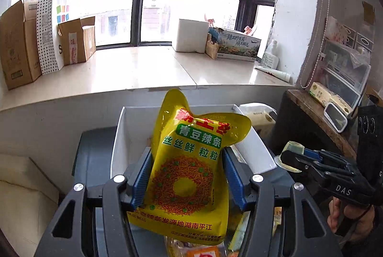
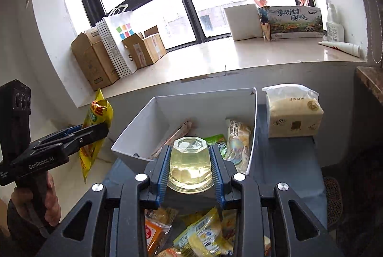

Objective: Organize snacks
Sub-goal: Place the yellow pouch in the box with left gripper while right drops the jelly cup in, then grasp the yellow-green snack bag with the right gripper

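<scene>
Left wrist view: left gripper (image 1: 186, 175) jaws clench a yellow foil snack packet (image 1: 189, 171) above the white open box (image 1: 251, 149).
Right gripper (image 2: 190, 166) jaws grasp a clear plastic jelly cup (image 2: 190, 163), inverted, before that box.

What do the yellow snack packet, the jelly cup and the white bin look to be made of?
Yellow snack packet: glossy plastic film, creased and reflective. Jelly cup: clear rigid plastic, faceted, pale yellow contents visible through it. White bin: thin matte walls, likely plastic or coated card; unclear which.
</scene>
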A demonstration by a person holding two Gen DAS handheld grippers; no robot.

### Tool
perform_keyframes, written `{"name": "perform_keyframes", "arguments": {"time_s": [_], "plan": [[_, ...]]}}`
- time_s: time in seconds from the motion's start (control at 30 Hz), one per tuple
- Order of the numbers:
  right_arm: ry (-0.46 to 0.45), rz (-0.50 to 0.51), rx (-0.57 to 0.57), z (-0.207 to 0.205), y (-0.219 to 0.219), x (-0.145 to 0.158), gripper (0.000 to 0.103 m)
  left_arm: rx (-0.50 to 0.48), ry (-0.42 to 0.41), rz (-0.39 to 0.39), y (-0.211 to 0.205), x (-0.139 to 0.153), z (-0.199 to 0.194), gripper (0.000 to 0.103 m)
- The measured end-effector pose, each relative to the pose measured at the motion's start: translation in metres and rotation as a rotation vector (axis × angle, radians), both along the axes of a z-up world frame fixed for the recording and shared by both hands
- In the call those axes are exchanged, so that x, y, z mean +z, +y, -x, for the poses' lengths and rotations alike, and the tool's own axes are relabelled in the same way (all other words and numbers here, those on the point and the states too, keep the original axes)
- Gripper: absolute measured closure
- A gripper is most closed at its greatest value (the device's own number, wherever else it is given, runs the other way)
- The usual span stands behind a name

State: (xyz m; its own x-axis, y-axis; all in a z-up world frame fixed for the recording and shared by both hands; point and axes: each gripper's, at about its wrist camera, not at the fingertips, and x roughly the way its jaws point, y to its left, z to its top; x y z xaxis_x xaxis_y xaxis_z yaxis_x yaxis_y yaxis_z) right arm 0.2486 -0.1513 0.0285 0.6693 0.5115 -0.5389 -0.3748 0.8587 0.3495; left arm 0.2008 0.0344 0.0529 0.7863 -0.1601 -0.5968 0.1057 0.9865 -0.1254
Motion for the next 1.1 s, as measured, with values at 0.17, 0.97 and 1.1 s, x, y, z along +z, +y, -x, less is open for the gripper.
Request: {"name": "perform_keyframes", "arguments": {"time_s": [0.17, 0.97, 1.1], "plan": [[0.003, 0.031, 0.019, -0.045, 0.012, 0.0, 0.068, 0.034, 0.016, -0.03, 0.001, -0.004, -0.054, 0.04], [-0.11, 0.12, -0.019, -0.026, 0.032, 0.013, 0.0, 0.154, 0.012, -0.074, 0.02, -0.007, -0.019, 0.0], [-0.143, 0.091, 0.033, 0.006, 0.028, 0.022, 0.0, 0.15, -0.017, -0.103, 0.012, 0.006, 0.013, 0.0]]}}
